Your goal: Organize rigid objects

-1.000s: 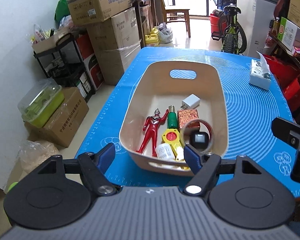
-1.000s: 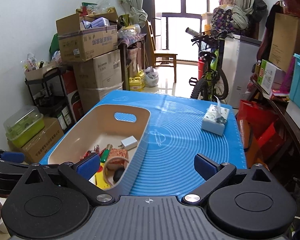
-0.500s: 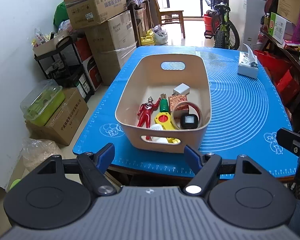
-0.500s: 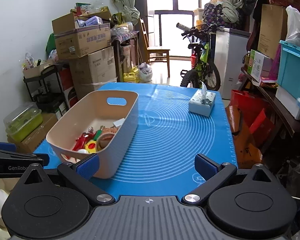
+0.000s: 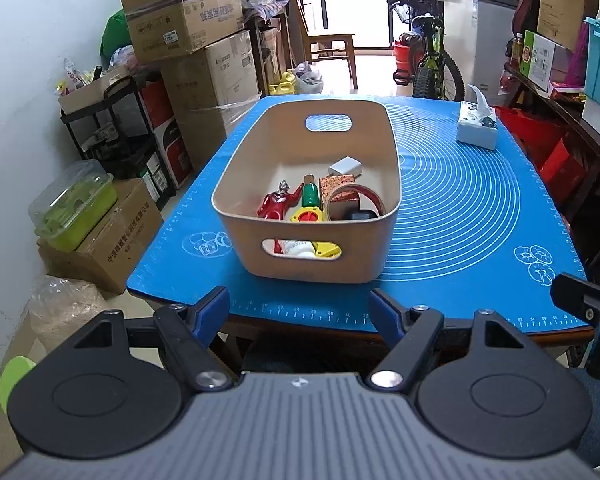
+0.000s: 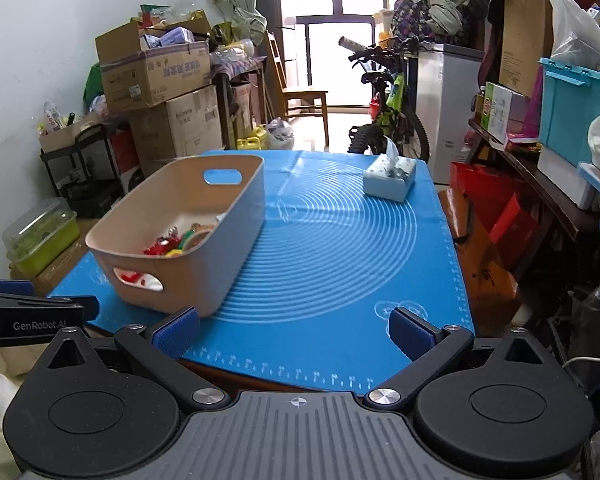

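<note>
Fingers [image 5: 216, 310] of both grippers stand apart, empty, off the surface's [image 5: 460, 208] near edge. We see the bin [image 5: 308, 248] at its left side, holding small toys [image 5: 278, 204]. We judge them light, stiff, slick; take each across its narrow body.

Both wrist views look down-forward from the table's near edge; both share the basket [image 5: 312, 264].

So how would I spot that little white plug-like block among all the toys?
Find the blue mat on the table, then the beige bin standing on it. Inside, beyond the red figure and the tape ring, lies the white charger block, nearest the far handle hole. It is the only plain white boxy piece there.
</note>
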The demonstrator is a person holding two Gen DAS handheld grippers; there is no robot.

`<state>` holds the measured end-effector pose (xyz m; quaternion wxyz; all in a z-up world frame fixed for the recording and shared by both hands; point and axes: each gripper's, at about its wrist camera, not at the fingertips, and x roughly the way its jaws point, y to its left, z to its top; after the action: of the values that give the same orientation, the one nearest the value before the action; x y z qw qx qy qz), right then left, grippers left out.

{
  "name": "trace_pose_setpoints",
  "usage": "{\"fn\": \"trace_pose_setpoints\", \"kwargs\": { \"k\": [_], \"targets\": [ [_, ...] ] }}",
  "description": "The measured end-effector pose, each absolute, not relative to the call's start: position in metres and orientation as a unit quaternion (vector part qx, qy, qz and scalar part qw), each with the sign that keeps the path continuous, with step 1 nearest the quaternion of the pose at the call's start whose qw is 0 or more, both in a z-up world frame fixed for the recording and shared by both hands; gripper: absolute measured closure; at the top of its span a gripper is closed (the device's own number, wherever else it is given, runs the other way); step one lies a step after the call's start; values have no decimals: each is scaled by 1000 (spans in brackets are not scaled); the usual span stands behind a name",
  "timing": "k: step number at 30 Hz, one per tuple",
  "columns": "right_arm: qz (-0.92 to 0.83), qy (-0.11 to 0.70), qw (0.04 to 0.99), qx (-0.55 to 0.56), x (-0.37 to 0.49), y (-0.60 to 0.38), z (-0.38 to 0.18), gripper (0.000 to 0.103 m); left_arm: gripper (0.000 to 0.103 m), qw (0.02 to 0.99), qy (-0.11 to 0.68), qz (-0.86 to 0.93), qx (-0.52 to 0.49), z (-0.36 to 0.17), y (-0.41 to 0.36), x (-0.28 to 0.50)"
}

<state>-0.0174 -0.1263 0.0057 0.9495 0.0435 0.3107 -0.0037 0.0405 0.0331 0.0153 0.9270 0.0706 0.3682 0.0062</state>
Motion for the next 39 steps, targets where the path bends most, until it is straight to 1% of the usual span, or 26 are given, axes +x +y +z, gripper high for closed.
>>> {"fn": "trace_pose_setpoints", "kwargs": {
  "k": [15,39],
  "targets": [
    [-6,287,957,37,-31,-124,-15,3,26,932,359,-16,55,-14,39,31],
    [-10,290,956,38,-32,-126,-20,3,26,929,366,-20,52,-18,43,33]
  ]
}}
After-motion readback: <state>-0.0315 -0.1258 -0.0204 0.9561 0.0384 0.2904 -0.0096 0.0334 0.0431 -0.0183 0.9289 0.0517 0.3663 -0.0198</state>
